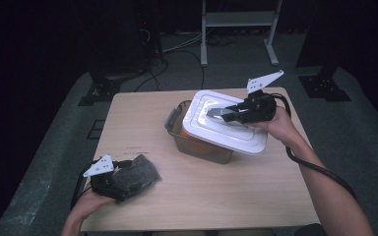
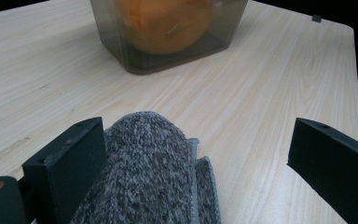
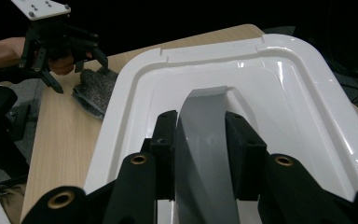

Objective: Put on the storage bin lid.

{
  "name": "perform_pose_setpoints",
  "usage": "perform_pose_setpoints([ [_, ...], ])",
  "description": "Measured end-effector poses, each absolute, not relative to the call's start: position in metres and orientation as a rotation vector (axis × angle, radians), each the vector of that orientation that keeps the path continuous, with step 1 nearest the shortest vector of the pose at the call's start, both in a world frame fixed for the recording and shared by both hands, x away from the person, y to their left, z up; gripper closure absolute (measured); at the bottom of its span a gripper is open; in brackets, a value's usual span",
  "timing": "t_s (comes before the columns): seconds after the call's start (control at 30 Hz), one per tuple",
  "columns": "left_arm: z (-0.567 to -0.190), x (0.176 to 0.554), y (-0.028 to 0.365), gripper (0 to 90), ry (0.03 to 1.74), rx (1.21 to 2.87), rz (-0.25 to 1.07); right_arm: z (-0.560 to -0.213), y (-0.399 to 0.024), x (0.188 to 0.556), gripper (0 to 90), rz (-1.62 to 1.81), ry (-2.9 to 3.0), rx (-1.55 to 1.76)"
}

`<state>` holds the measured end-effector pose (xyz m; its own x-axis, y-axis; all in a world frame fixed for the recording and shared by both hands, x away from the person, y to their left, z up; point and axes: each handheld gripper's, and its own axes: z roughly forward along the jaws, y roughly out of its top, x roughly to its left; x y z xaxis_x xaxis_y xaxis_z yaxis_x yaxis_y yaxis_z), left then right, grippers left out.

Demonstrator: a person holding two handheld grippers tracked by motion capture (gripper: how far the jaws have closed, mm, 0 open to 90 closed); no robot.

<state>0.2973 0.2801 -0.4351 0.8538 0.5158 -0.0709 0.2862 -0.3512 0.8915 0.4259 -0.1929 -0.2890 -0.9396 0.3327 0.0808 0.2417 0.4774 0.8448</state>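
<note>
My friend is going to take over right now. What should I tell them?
Right gripper: jaws shut on the grey handle of the white lid, which sits tilted and off-centre over the grey bin, not seated.
Left gripper: jaws open, with the grey knit cloth lying between them near the table's front left corner; it leans against one jaw, the other is apart from it.
Bin: something orange is inside.
Done: lid gripped.
Left: probably move the lid off or seat it, then handle the cloth.

Glossy white plastic lid [image 3: 279,84]; fuzzy grey knit cloth [image 2: 149,172]; matt wood-grain table [image 1: 142,123].
</note>
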Motion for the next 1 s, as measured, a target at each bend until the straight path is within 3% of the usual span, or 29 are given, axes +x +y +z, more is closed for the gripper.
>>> perform_pose_setpoints([
  [1.0,-0.435,0.297,0.28,3.4,0.591,1.96,0.266,-0.305,-0.155,0.454,66.3,1.457,2.678,0.494],
])
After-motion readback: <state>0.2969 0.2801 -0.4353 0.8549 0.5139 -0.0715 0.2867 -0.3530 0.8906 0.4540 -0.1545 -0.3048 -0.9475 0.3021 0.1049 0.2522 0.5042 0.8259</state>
